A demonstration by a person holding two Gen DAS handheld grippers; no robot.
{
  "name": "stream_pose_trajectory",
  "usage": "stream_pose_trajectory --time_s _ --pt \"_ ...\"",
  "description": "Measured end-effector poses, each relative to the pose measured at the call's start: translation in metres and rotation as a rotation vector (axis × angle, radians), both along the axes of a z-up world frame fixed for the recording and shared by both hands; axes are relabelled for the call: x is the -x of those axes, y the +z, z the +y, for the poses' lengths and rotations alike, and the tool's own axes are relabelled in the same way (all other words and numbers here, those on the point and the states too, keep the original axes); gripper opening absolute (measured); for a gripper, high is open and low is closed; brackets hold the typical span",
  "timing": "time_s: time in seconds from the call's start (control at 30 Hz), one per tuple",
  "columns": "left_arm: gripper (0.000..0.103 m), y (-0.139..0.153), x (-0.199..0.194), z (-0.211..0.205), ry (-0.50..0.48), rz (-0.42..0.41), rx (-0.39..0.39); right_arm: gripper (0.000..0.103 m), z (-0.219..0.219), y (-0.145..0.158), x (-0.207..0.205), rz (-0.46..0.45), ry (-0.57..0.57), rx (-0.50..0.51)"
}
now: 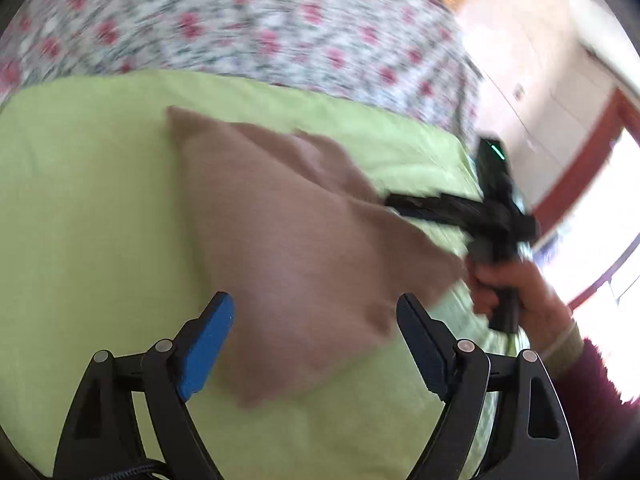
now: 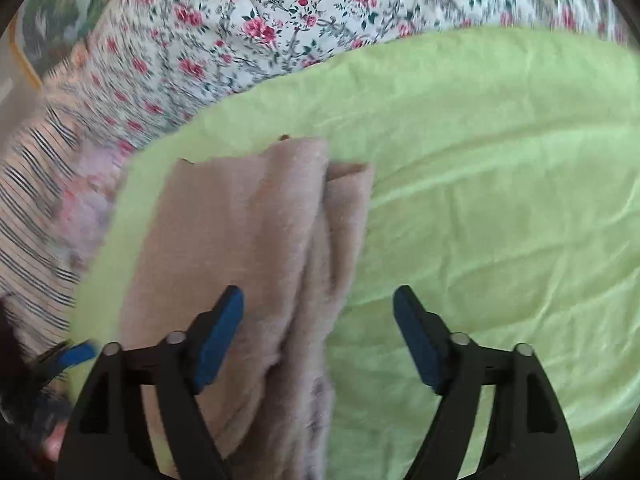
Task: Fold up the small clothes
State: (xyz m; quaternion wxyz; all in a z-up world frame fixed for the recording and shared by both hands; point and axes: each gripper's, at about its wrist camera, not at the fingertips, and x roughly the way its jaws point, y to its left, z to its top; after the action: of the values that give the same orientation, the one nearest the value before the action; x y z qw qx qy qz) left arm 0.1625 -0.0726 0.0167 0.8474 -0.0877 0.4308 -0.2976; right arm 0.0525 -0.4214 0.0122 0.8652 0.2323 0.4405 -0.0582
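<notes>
- Both hand-held grippers are wide open and hold nothing. The left hand-held gripper (image 1: 315,334) hangs just over the near end of the cloth. The right hand-held gripper (image 2: 318,336) hangs with one blue pad over the cloth and the other pad over the bare sheet.
- A small pinkish-brown garment (image 1: 288,240) lies on a light green sheet (image 1: 80,200) on the bed. It looks partly folded, with layers on top of each other.
- I cannot tell what kind of clothing it is, because the pictures are blurry.
- I think the garment is light, soft and floppy. It looks a bit fuzzy, so it should not slip much. It will sag if held at only one spot.
- Good places to grab are the corners or a free edge, one for each hand-held gripper.
- A floral bedspread (image 2: 248,20) lies past the green sheet, and a striped cloth (image 2: 32,184) lies off to one side.
- In the right wrist view there is lots of open green sheet beside the garment for laying it flat.
</notes>
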Motion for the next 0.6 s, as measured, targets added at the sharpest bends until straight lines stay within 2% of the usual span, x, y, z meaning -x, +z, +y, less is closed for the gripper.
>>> stream_pose_trajectory --time_s 0.13,0.2,0.33,0.4,0.47,0.5,0.53,0.57,0.6 --pt "0.084 -0.025 -0.053 0.023 0.012 0.176 0.093 0.081 0.0 -0.015 -0.009 0.02 0.024 -0.107" --pt "0.084 -0.039 -0.066 0.028 0.012 0.223 0.104 0.081 -0.001 -0.022 -0.013 0.031 0.031 -0.128" --pt "0.084 -0.069 -0.089 0.013 -0.019 0.312 0.117 0.081 -0.007 -0.035 -0.02 0.035 0.033 -0.195" --pt "0.09 -0.082 -0.102 0.006 -0.026 0.343 0.115 0.08 -0.008 -0.039 -0.022 0.036 0.036 -0.215" --pt "0.09 -0.093 -0.106 -0.001 -0.045 0.349 0.141 0.07 -0.007 -0.042 -0.025 0.043 0.042 -0.219" --pt "0.084 -0.095 -0.108 -0.003 -0.048 0.336 0.147 0.05 -0.007 -0.045 -0.028 0.06 0.052 -0.243" --pt "0.077 -0.096 -0.109 -0.005 -0.05 0.317 0.146 0.043 -0.004 -0.049 -0.029 0.071 0.044 -0.264" --pt "0.061 -0.095 -0.108 -0.006 -0.062 0.31 0.147 0.04 -0.003 -0.048 -0.029 0.069 0.045 -0.255" --pt "0.056 -0.096 -0.109 -0.008 -0.059 0.306 0.137 0.035 0.003 -0.043 -0.028 0.059 0.05 -0.235"
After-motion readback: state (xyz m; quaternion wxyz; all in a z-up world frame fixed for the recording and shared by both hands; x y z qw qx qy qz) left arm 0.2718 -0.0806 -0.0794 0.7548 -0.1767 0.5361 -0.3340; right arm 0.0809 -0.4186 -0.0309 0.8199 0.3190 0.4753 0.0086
